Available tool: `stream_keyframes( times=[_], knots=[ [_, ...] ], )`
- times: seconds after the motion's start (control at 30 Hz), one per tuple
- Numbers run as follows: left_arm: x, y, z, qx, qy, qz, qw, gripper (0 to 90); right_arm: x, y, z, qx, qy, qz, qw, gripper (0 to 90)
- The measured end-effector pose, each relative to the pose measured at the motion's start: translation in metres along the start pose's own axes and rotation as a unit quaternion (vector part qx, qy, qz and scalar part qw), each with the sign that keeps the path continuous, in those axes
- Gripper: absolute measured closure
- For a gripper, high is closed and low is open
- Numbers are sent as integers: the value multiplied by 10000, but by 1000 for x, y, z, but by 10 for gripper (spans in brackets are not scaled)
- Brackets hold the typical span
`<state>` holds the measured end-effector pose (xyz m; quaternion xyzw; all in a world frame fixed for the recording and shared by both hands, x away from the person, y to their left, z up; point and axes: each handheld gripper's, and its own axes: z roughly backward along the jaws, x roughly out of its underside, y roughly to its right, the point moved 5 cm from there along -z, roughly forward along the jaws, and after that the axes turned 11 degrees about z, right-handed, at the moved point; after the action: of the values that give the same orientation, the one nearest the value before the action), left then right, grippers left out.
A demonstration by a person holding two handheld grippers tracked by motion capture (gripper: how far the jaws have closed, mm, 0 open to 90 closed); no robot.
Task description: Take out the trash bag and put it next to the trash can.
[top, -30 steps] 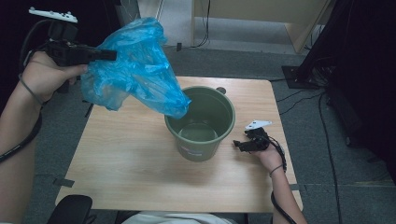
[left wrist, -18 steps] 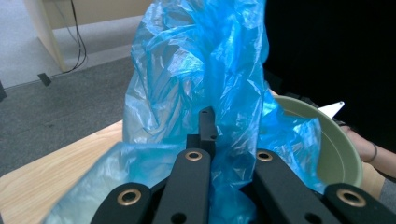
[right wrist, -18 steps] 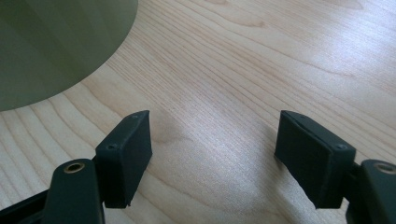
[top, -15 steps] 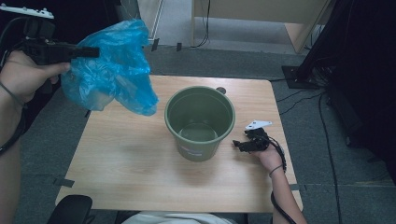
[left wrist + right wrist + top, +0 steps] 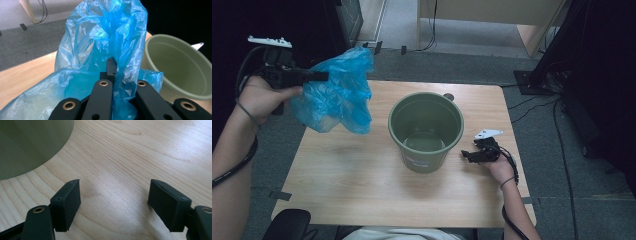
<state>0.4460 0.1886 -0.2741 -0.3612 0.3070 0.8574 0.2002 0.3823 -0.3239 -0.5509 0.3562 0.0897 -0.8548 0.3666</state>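
my left claw (image 5: 319, 76) pinches the blue bag (image 5: 337, 97) at upper left, hanging left of the green bucket (image 5: 425, 131); my right claw (image 5: 115, 202) gapes wide, empty, on the worktop (image 5: 352, 185).

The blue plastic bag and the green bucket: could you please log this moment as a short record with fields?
bag: blue plastic bag, crumpled, hanging above the table's left part
bucket: green bucket, upright, nothing inside
table: wooden table
left hand-held gripper: shut on the bag, held in the air
right hand-held gripper: open, nothing between the jaws, low on the table beside the bucket
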Motion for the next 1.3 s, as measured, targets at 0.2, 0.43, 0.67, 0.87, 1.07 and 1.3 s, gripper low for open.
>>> stream_keyframes(
  times=[0.2, 0.43, 0.67, 0.87, 1.07, 1.3],
  knots=[
    [26, -11, -25, -75, -218, 58, 9997, 898, 0, 0, 0, 7, 1, 1, 10000, 254],
    [54, -11, -56, -43, -447, 6, 9990, 897, -1, 0, -1, 8, 24, -15, 10000, 249],
    [76, -19, -78, -62, -390, 52, 9992, 894, -1, 0, -1, 13, 23, 5, 10000, 248],
    [94, -31, -96, -140, -410, 118, 9990, 873, -1, -1, -2, 19, 26, 0, 10000, 246],
    [110, -37, -111, -132, -386, -15, 9992, 816, -1, -1, -2, 20, 27, -1, 10000, 245],
    [123, -43, -124, -220, -128, -315, 9992, 661, -1, -2, -2, 30, 52, -16, 10000, 229]
  ],
)
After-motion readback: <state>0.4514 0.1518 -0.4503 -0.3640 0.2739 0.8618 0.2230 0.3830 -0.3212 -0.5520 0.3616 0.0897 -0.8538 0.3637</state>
